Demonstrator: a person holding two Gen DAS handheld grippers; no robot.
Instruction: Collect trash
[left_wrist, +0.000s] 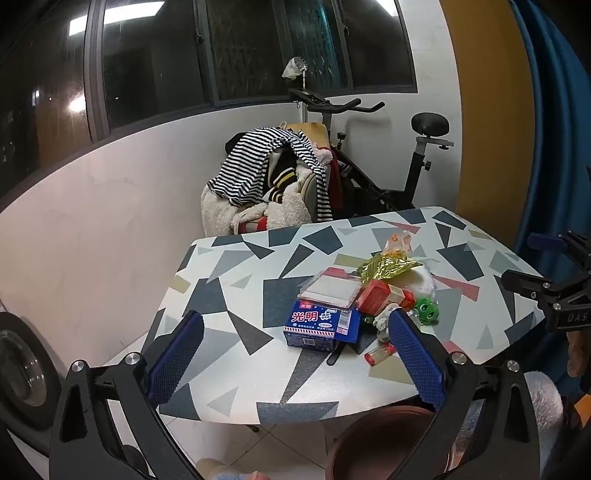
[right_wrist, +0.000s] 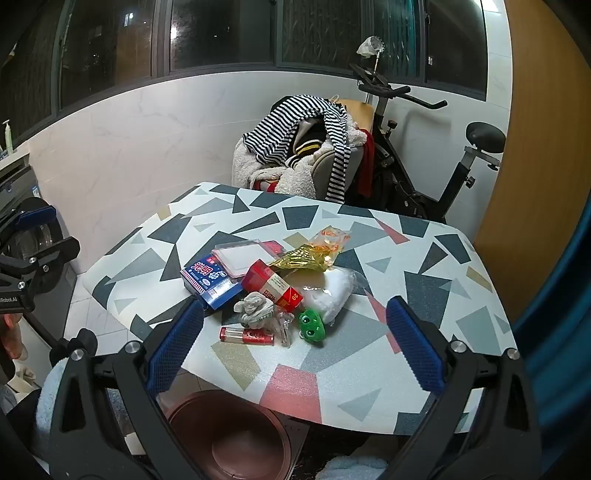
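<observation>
From the left wrist view, the left tool (left_wrist: 295, 334) has its two blue pads wide apart and nothing is between them; it hangs over the near edge of the tabletop (left_wrist: 229, 266), which carries a pattern of grey, dark blue and pink shapes. The trash lies in one heap on the middle of the tabletop: a blue carton (left_wrist: 322, 326) with white characters is the nearest piece, a clear plastic tray (left_wrist: 329, 290) leans on top of it, a red box (left_wrist: 380, 297) sits just beside it to the right, and crumpled gold foil (left_wrist: 388, 266) is behind the red box. A small green frog toy (left_wrist: 427, 308) and a red tube (left_wrist: 378, 353) lie at the near right side of the heap. A brown bin (left_wrist: 376, 443) stands on the floor under the near edge. From the right wrist view, the right tool (right_wrist: 295, 332) is also spread wide and holds nothing, hanging above the near edge. Here the same heap is seen from the other side: the blue carton (right_wrist: 210, 282) is at the left, a grey crumpled wad (right_wrist: 255, 308) lies in front of the red box (right_wrist: 273, 284), and a white plastic bag (right_wrist: 332, 291) is at the right, touching the frog toy (right_wrist: 311, 320). The brown bin (right_wrist: 236, 435) is below the tabletop edge, between the pads
</observation>
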